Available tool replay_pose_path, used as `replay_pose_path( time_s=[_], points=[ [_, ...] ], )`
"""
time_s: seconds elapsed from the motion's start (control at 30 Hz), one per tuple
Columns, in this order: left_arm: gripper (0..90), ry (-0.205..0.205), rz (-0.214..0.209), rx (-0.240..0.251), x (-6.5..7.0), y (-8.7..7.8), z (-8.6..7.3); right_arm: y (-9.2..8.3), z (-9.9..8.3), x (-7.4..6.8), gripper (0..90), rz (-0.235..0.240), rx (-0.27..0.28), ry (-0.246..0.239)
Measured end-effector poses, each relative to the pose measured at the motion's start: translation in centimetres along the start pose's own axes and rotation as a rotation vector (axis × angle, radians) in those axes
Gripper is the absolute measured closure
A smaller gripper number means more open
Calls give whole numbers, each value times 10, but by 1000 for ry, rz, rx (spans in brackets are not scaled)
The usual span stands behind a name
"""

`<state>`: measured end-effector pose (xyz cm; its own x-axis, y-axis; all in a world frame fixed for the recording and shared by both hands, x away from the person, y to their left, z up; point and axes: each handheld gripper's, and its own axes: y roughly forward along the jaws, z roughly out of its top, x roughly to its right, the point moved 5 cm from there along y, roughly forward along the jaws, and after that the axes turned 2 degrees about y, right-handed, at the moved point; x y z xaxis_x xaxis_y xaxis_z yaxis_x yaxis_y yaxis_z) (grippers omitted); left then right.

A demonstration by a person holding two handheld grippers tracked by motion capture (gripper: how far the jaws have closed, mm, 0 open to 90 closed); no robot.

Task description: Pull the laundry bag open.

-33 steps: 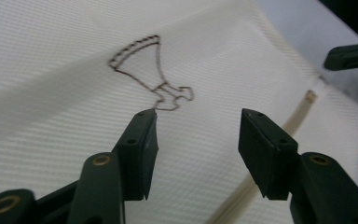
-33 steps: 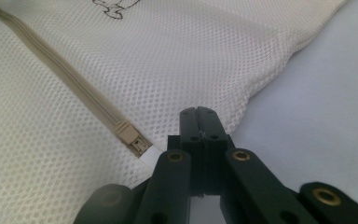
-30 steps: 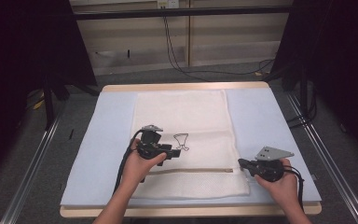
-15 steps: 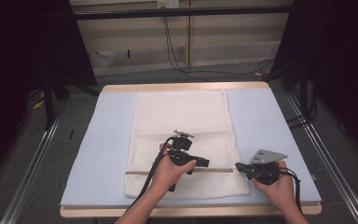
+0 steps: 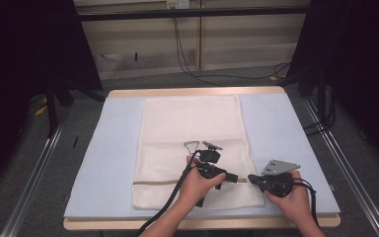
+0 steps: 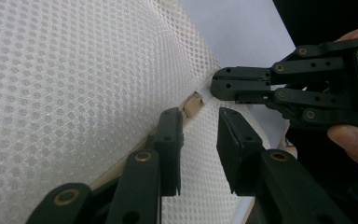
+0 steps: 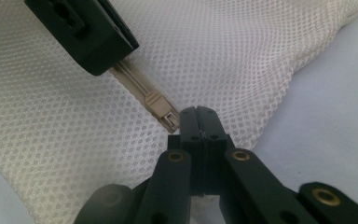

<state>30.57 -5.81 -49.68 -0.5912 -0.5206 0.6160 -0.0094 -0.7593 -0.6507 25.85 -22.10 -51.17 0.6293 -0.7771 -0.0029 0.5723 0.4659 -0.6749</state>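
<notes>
White mesh bag [image 5: 190, 138] on blue bench [image 5: 108, 148]; right gripper [image 7: 197, 116] clamped at zipper [image 7: 161, 108] end, left gripper [image 6: 198, 140] jaws just narrowed, gripping nothing

Even overhead light falls on my table [image 5: 296, 123], with barely a shadow on it, while the room on either side of the table drops into near black. Close up, the mesh bag [image 7: 205, 51] is crisp and free of glare. My own jaws nearest each gripper camera go soft and blurred.
</notes>
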Motion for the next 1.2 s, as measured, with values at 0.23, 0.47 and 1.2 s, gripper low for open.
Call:
replay_pose_path(
  time_s=[0.23,0.47,1.2],
  points=[
    [686,-25,13,-32,-1,8,0,1,-2,2,900,19,5,48],
    [667,-74,61,-24,2,19,4,2,-3,2,900,16,5,50],
    [870,-128,20,-45,6,40,11,2,-5,4,900,33,13,88]
  ],
)
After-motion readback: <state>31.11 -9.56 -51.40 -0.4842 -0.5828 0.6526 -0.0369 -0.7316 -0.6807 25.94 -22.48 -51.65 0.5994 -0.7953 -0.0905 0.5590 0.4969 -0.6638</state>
